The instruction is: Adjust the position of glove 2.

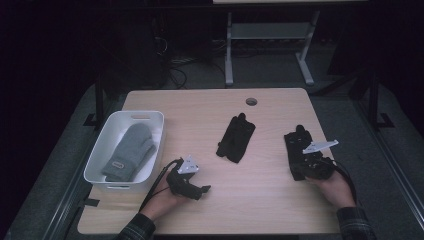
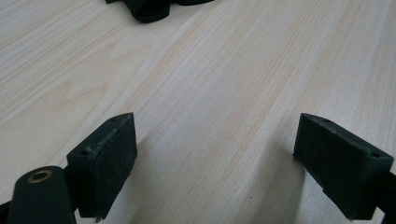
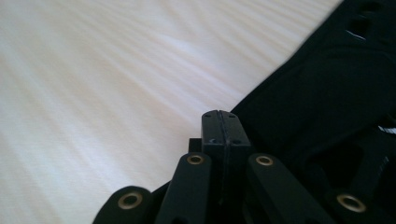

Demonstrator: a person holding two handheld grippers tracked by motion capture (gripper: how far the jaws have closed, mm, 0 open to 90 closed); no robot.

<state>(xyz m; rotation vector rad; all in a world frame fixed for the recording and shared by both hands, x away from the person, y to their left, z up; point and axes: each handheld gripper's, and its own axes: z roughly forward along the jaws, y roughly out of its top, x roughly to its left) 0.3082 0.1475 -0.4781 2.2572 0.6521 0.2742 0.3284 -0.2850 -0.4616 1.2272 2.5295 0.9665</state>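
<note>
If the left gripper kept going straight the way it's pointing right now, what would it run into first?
Probably the black glove lying mid-table. The left gripper, jaws open and with nothing between them, looks across bare wooden table toward it. It points slightly down, so it might graze the tabletop first; depth is unclear.

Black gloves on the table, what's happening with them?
A person works at a wooden table with tongs in each hand. The right tongs are shut, seemingly pinching the black glove at the right. The left tongs stand open over bare wood. A second black glove lies mid-table, and a grey mitten sits in the white bin.
</note>
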